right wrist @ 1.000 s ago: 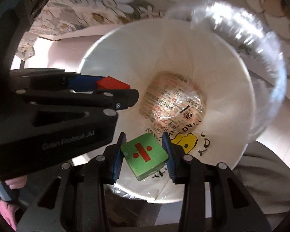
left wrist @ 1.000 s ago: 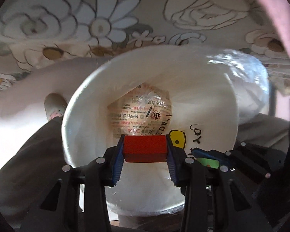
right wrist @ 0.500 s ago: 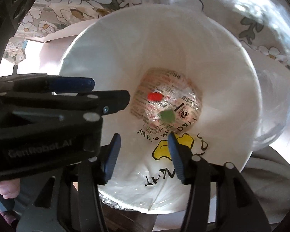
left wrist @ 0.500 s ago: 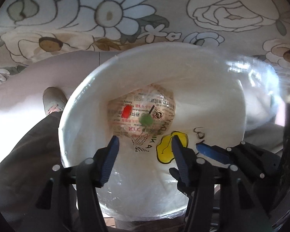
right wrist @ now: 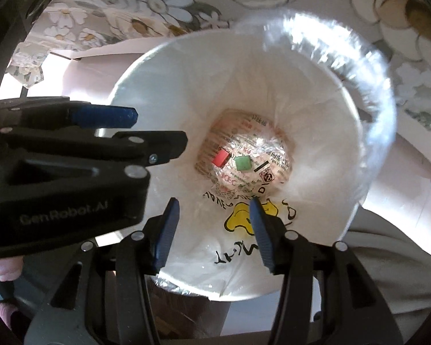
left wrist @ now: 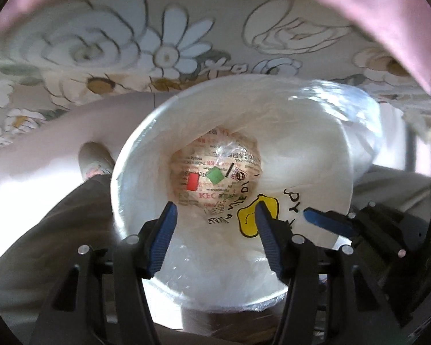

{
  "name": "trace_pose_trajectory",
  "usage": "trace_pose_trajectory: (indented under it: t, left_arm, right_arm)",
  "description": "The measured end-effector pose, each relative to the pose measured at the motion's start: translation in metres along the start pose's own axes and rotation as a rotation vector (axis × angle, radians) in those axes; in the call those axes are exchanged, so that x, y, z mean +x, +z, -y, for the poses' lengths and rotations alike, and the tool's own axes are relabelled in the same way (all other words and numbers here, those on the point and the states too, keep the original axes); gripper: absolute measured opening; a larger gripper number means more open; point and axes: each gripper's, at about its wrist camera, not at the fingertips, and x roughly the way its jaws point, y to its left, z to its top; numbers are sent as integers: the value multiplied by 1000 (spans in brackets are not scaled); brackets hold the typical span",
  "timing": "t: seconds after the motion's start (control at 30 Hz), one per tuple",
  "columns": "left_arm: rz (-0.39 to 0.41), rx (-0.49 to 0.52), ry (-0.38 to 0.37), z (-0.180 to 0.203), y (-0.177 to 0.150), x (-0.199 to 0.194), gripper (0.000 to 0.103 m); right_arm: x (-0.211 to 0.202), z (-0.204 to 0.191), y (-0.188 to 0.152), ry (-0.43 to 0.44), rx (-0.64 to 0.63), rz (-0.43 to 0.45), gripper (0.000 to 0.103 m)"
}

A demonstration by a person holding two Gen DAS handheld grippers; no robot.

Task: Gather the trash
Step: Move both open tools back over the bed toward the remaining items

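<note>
A second ago the left tongs (left wrist: 214,231) were clamping the red block (left wrist: 192,181) and the right tongs (right wrist: 212,230) the green block (right wrist: 242,163); now both blocks are lying at the bottom of the white bin (right wrist: 316,132), on the printed wrapper (right wrist: 244,155) far ahead of the tips. Half a second back they were blurred and falling; here they are sitting still, red to the left of green, close together but apart.

The left tongs are standing wide open over the near rim of the bin, holding and touching nothing. The right tongs are spread just as wide, also empty, hovering above the yellow print on the bin liner (right wrist: 241,218). In the right wrist view, the left tongs are reaching in from the left side, level with the bin's mouth. A flowered cloth (left wrist: 163,51) is showing beyond the bin.
</note>
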Motion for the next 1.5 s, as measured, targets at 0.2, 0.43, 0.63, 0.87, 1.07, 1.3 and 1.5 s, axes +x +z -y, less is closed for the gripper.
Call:
trace_pose_trajectory:
  t: [0.2,0.43,0.63,0.87,1.07,1.3,1.5]
  left_arm:
    - [78,73,56,8,-14,-39,59]
    - [197,158,98,15,-31,-98,59]
    - [293,195,109,24,-34,-153,59]
    - [398,238,135,36,-30,-205,59]
    - [472,237,154,35,-17,-245,59]
    - [517,215,158,27,9,-277,61]
    - [548,204,155,18,38,-296,67]
  right_arm:
    - [-43,-14,-14,1,-53,66,52]
    - [-101,-25,-27,-31,-135,173,52]
    - [-163,-34,-36,-47,-196,274,52]
    - [-232,-35,-34,-67,-212,406,52]
    - [-284,-32,-26,-96,-227,505,52]
    - [-320,-28,-13,-111,-222,581,52]
    - [-339,-30,0,-121,-228,621,57]
